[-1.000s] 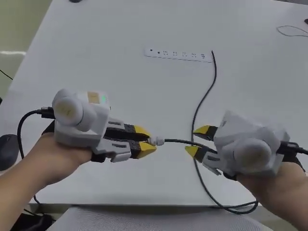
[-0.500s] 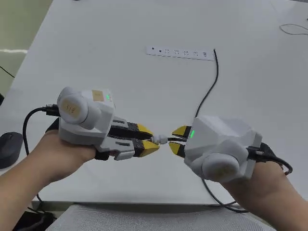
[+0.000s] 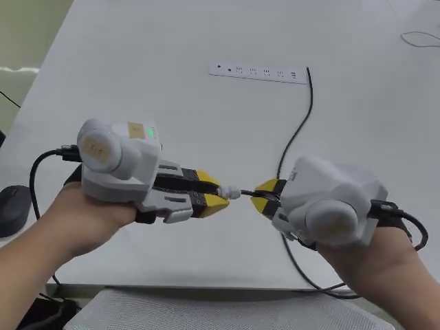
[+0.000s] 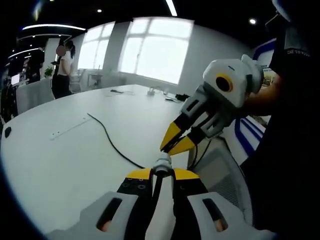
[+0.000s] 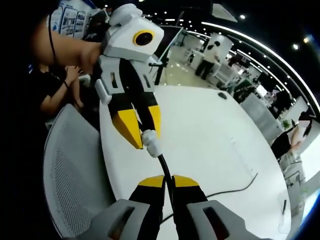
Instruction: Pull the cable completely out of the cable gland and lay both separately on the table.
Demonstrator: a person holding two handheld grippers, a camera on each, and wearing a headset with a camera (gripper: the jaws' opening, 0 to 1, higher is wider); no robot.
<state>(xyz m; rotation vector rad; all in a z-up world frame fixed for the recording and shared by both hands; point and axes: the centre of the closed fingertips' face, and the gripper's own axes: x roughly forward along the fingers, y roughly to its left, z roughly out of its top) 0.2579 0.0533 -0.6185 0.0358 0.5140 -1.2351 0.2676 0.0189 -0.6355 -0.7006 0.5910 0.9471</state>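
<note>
The left gripper (image 3: 221,194) is clamped on the white cable gland (image 3: 232,193), which juts just past its yellow tips. Facing it, the right gripper (image 3: 256,194) is closed on the black cable (image 5: 165,167) just beside the gland, over the tabletop (image 3: 172,103).

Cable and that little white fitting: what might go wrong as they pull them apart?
The right gripper pinches the thin black cable right beside the cable gland, so it may slip through instead of pulling free. The left gripper holds the small gland only at its tips; a tug might flick it loose, perhaps off the table's near edge.
</note>
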